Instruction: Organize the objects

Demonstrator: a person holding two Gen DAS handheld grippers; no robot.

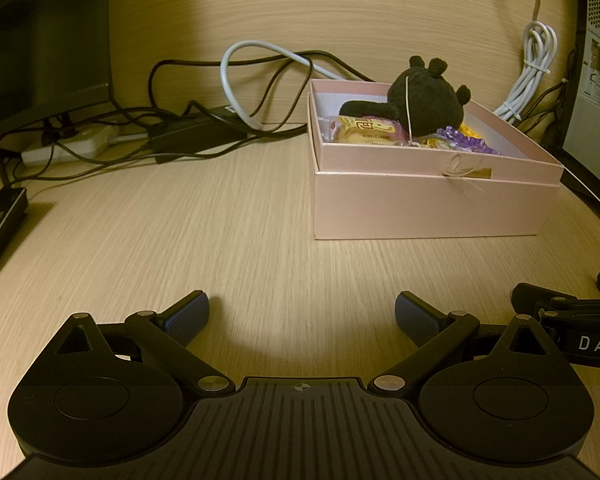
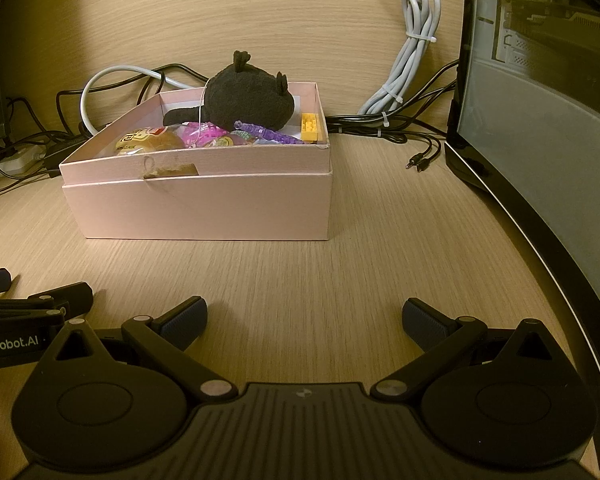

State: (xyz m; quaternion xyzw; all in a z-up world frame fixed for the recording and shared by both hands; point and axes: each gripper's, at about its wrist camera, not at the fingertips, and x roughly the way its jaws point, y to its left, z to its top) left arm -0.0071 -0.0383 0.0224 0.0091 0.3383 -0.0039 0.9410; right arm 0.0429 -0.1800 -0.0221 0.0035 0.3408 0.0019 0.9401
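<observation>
Since our desk (image 2: 340,280) looks bare around the pink box (image 2: 204,208), we judge sorting nearly done or at a pause. Box sits at 11 o'clock from our right gripper (image 2: 304,316), 1 o'clock from our left gripper (image 1: 302,314). Inside: black plush (image 2: 246,98) at back, snack packet (image 2: 148,142) front-left, purple bead strip (image 2: 268,133), yellow brick (image 2: 310,128) against the right wall. Both grippers released, spread wide, grasping nothing. Next likely calls for finding any leftover item.
</observation>
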